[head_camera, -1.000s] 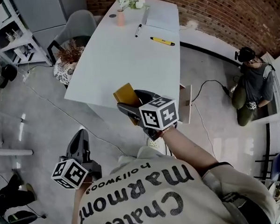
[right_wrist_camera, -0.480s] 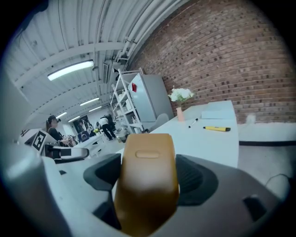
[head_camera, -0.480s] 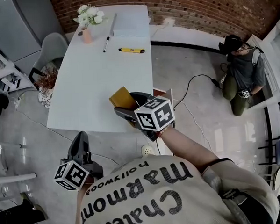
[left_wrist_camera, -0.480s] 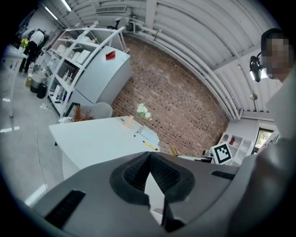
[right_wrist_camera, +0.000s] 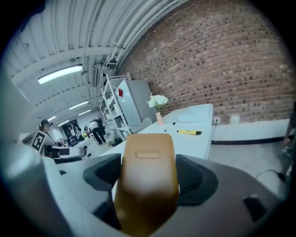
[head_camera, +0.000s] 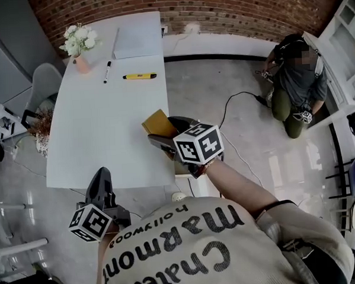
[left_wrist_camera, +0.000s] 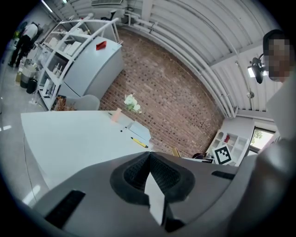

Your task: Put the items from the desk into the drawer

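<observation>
Right claw (head_camera: 165, 136): I have it clamped on a tan case (head_camera: 158, 122), centre of frame, over the right edge of the tabletop (head_camera: 100, 133).
Left claw (left_wrist_camera: 149, 172): pressed together, empty, lower left.
On tabletop: yellow marker (head_camera: 139, 76), black pen (head_camera: 107, 71), upper left.

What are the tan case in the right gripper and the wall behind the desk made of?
Tan case: probably leather or faux leather over a stiff shell, judging by the smooth matte face, rounded corners and pressed-in oval. Plastic not ruled out.
Wall: bare red-brown brick, unpainted; courses and mortar joints show.
</observation>
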Motion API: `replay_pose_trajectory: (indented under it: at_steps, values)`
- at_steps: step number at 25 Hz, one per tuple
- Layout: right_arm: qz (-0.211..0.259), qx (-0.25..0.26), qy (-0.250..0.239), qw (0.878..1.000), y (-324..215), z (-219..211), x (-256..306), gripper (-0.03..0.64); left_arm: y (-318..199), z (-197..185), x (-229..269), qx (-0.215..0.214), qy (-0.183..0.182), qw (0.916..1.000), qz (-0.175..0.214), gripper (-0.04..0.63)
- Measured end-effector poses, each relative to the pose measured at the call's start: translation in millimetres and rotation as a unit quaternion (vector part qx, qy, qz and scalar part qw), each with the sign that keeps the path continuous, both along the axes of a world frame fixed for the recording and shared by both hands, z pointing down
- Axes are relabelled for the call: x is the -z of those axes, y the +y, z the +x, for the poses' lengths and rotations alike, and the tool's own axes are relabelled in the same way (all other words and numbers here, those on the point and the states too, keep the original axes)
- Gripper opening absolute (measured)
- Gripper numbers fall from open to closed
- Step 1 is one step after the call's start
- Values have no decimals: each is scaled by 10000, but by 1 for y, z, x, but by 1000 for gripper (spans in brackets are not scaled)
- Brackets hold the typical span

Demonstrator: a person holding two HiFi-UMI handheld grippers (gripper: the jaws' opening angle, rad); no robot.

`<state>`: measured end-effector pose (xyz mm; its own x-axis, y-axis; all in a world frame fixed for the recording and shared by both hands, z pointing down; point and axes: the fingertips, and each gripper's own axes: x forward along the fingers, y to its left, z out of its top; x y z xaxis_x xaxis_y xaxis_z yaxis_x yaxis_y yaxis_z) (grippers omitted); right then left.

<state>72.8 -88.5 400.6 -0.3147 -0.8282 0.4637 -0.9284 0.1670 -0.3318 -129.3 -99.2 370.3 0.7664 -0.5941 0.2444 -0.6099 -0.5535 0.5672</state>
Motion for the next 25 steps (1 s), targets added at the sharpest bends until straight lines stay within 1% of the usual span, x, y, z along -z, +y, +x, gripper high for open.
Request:
replay_pose_trajectory:
  at_steps: [5,9,13,14,17,19,21,25]
  values:
    - [-54,-200,6,9998,7,36,-7,379,-1,31,-7,-112,4,9999,-37,0]
    - [-125,-295,14,9995,11,60,-16,379,-7,50,-10,-104,-2,9999,-21,0]
    - [-240,-408,-4,9989,18,82,-33,379,-5,70,-13,-211,-377,9984,353,0]
    - [-273,-441,-12,9987,18,87,-38,379,-5,74,-15,-237,-352,9986,321,0]
    - [-380,-586,-90,9975,19,101,-53,379,-9,81,-30,-196,-16,9996,-181,0]
    - [-485,-706,-188,9961,23,106,-66,379,-9,80,-39,-212,-75,9990,-376,0]
    - [-604,-816,-274,9945,26,110,-79,379,-10,80,-46,-252,-191,9984,-461,0]
    - [-844,-1020,-353,9906,24,128,-106,379,-22,84,-57,-219,-280,9977,-583,0]
